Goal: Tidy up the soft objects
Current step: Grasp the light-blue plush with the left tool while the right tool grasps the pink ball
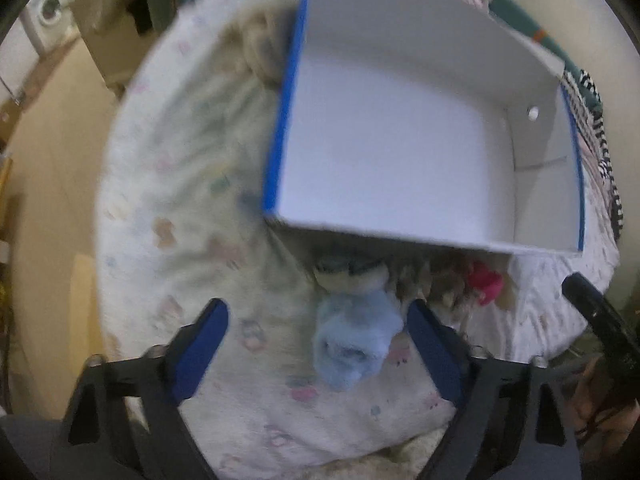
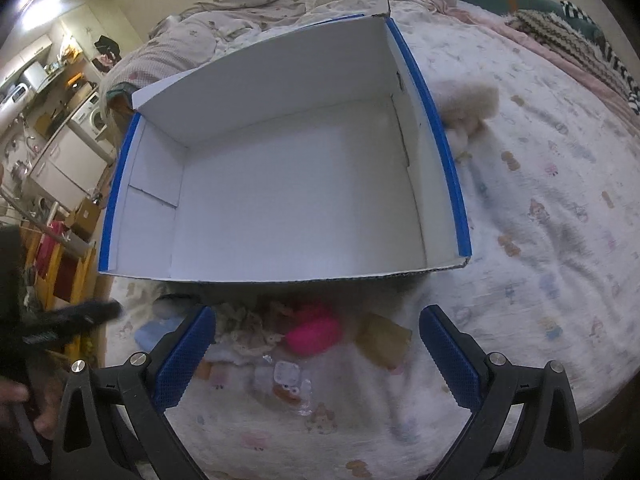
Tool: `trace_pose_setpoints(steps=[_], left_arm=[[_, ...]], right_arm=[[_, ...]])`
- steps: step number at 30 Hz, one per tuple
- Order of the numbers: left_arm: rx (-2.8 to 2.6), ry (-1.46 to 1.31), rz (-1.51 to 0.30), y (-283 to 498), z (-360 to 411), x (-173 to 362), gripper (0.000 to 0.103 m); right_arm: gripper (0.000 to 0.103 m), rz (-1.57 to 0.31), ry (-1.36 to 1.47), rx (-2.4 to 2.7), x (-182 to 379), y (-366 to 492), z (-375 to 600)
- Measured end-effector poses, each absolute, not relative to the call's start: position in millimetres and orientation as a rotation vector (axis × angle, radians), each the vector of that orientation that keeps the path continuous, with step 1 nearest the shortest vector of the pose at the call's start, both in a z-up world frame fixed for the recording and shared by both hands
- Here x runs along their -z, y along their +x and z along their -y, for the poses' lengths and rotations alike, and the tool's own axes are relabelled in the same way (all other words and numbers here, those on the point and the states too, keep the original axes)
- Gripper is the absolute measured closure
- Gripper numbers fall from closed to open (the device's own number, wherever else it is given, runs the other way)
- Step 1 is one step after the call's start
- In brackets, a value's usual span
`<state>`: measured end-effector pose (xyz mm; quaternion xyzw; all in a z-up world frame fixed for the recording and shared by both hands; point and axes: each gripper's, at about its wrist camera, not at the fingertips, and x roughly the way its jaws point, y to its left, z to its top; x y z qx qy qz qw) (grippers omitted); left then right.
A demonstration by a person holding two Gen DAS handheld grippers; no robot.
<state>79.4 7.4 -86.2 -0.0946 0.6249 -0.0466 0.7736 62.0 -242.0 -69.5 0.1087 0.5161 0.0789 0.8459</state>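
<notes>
An empty white box with blue edges lies on a patterned bedspread. In the left wrist view my left gripper is open, its blue pads either side of a light blue fluffy toy. Beyond it, against the box's near wall, lie a grey-and-white soft toy and a pink one. In the right wrist view my right gripper is open above a pile: a pink soft toy, a beige fuzzy one, a tan block, a clear packet. The blue toy lies left.
A cream fluffy toy lies by the box's right wall; it also shows in the left wrist view. Crumpled bedding and striped cloth lie at the far side. The bed's edge drops to a floor with furniture on the left.
</notes>
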Motion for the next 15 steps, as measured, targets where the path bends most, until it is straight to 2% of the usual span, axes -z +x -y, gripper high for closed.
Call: trace_pose_setpoints(steps=[1,4,6,9,10,11,12,14,15], left_arm=[[0.109,-0.211,-1.376,77.8,-4.9,93.1,0.029],[0.134,-0.203,-1.427,75.4,6.0,108.2,0.030],[0.147,-0.160,-1.422,76.5,14.6,109.9,0.034],[0.164,-0.141,-1.426,78.4,19.6,112.5,0.046],[0.166,-0.148,-1.438,79.1,20.5,115.2,0.056],[0.168,-0.158,-1.453,80.3,19.4,117.0,0.066],[0.171,-0.173,-1.473,80.8,18.2,120.9,0.069],[0.195,-0.195,-1.487,80.6,18.5,122.4,0.086],[0.207,-0.192,-1.478,80.0,19.3,119.5,0.087]], right_arm=[[0.000,-1.096,0.226,-0.163,71.5,62.5,241.6],[0.000,-1.133,0.236,-0.163,79.2,66.2,243.4],[0.000,-1.158,0.268,-0.169,85.0,69.1,246.3],[0.000,-1.217,0.380,-0.202,98.6,74.0,251.1],[0.000,-1.244,0.441,-0.228,104.8,75.2,253.2],[0.008,-1.265,0.485,-0.241,110.0,76.0,254.8],[0.019,-1.284,0.511,-0.247,115.1,76.1,255.0],[0.026,-1.329,0.557,-0.237,126.6,77.1,257.1],[0.029,-1.351,0.580,-0.225,132.0,77.4,258.2]])
